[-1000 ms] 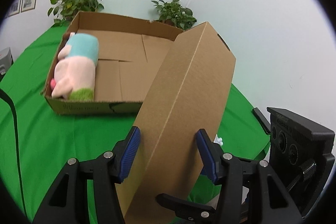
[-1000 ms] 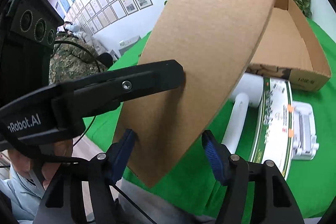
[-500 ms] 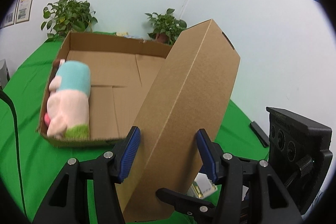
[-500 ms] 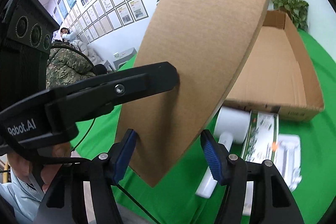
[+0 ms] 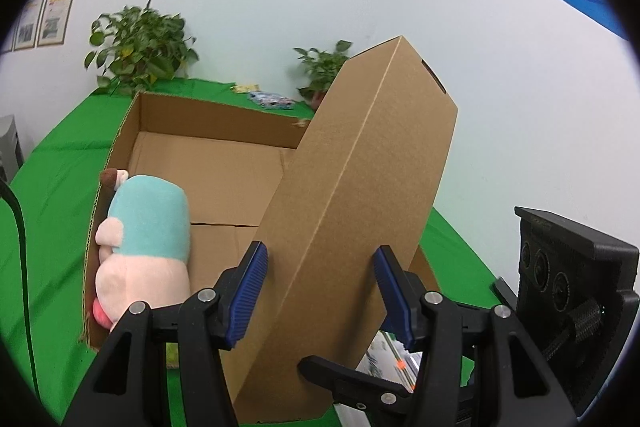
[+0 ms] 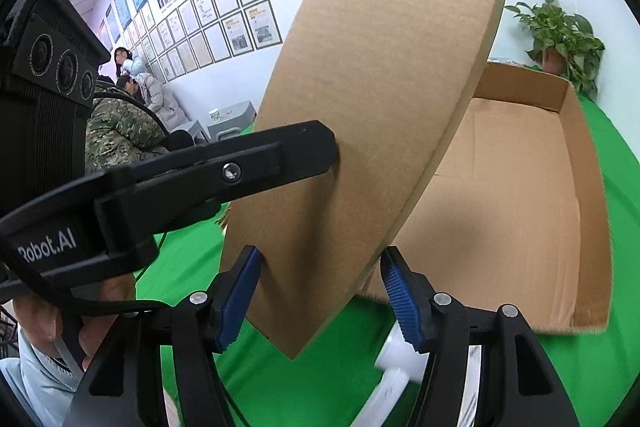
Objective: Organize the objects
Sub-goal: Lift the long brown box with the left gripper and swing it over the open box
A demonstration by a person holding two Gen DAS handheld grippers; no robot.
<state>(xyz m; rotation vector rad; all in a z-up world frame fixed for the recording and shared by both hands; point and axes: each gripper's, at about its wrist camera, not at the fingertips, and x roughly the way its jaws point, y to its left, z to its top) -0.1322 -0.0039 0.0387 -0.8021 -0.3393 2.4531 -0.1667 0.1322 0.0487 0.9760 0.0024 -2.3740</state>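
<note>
Over the last second, carried toward 12 o'clock and lifted above the tray [image 5: 120,147] on the green cloth [image 5: 52,187], its open floor now directly beneath instead of well ahead. Long box [image 5: 360,195] held tilted in the air, pinched on both flanks by the left gripper [image 5: 320,291] and the right gripper [image 6: 320,299], jaws pressed against cardboard. Judged ready for lowering at 3 o'clock of the plush [image 5: 140,247].
</note>
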